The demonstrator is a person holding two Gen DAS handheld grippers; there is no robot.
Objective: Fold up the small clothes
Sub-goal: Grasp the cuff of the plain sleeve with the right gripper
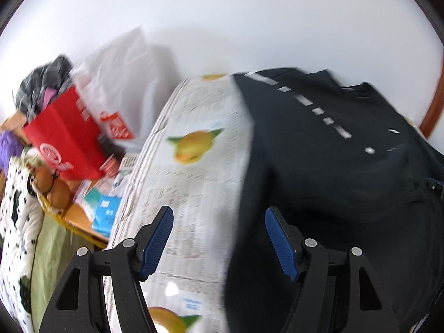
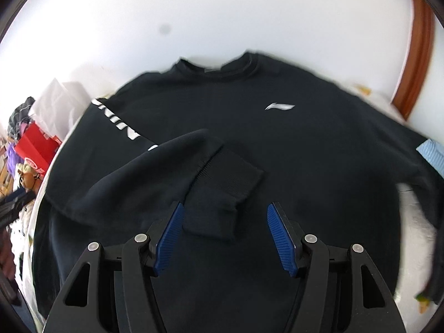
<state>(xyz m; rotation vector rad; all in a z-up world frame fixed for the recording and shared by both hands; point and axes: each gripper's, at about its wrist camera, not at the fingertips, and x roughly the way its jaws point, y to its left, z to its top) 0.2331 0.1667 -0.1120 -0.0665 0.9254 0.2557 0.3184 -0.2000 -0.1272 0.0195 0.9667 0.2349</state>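
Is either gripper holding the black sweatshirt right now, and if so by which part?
Nothing is held. The left gripper and right gripper are both open, and the sweatshirt lies flat with its sleeve cuff folded across the front.

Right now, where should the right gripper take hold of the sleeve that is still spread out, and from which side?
Probably at the far end of the unfolded sleeve, approaching from the outer right edge of the black sweatshirt. That sleeve runs flat down the right side, while the other sleeve is already folded across the chest. The right gripper is open above it.
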